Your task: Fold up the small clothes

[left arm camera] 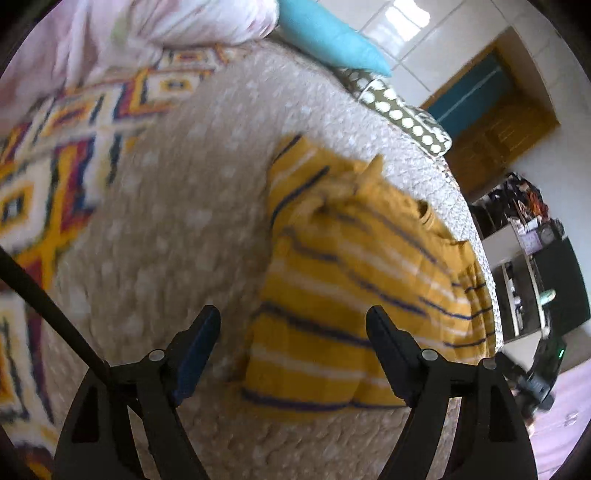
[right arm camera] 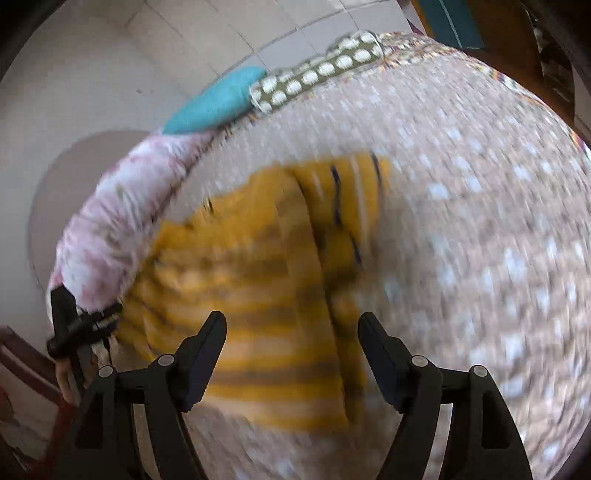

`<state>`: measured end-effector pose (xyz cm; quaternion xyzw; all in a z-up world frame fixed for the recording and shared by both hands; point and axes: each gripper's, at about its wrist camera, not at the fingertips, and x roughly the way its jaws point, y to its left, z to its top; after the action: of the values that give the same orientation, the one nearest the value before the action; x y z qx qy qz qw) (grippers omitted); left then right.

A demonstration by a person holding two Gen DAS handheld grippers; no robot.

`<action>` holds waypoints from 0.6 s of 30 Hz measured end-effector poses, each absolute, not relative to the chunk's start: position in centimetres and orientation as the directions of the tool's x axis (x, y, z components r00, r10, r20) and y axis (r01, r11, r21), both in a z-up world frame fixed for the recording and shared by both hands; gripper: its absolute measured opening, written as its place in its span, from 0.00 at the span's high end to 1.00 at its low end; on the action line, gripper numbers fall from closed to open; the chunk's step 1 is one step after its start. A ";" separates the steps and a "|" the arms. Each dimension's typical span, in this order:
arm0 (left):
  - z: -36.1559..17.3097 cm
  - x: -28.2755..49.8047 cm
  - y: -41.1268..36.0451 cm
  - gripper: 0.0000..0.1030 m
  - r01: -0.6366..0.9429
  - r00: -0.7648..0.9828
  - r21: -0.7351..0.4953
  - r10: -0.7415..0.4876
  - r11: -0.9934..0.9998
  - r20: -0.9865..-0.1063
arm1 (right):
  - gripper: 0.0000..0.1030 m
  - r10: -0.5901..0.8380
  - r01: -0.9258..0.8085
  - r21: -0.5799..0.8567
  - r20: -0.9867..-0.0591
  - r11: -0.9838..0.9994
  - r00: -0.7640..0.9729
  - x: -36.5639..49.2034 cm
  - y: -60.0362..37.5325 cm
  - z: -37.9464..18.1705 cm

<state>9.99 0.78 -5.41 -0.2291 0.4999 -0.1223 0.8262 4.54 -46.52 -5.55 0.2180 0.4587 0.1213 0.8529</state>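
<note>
A small mustard-yellow garment (left arm camera: 351,280) with white and navy stripes lies folded over on a beige dotted blanket (left arm camera: 184,192). My left gripper (left arm camera: 293,325) is open and empty, above the garment's near left edge. In the right wrist view the same garment (right arm camera: 258,280) is blurred and lies across the blanket (right arm camera: 461,221). My right gripper (right arm camera: 291,332) is open and empty, hovering over the garment's near part. The left gripper (right arm camera: 74,325) shows at the left edge of that view.
A patterned multicolour rug or blanket (left arm camera: 55,166) lies to the left. A pink-white bundle (left arm camera: 166,26), a teal pillow (left arm camera: 332,37) and a green dotted pillow (left arm camera: 399,110) sit at the far edge. A tiled wall, a wooden door and shelves stand beyond.
</note>
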 end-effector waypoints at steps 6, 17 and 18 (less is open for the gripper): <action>-4.4 9.7 3.1 0.89 -0.139 0.451 -0.396 -0.298 0.908 -0.841 | 0.84 0.401 0.081 0.529 -0.726 0.845 0.559 2.8 -48.8 -6.7; -0.5 5.0 1.3 0.32 -0.100 0.633 -0.168 -0.068 0.981 -0.772 | 0.75 0.266 0.072 0.425 -0.681 0.902 0.682 1.7 -48.8 -1.8; -0.5 5.1 -0.1 0.32 -0.078 0.653 -0.169 -0.077 0.983 -0.753 | 0.75 0.280 0.048 0.419 -0.682 0.907 0.676 2.6 -47.7 -1.4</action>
<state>5.08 -0.11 -0.51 -0.0935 0.4163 0.0003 0.9044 2.63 -47.72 -1.42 0.2060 0.3973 0.0650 0.8919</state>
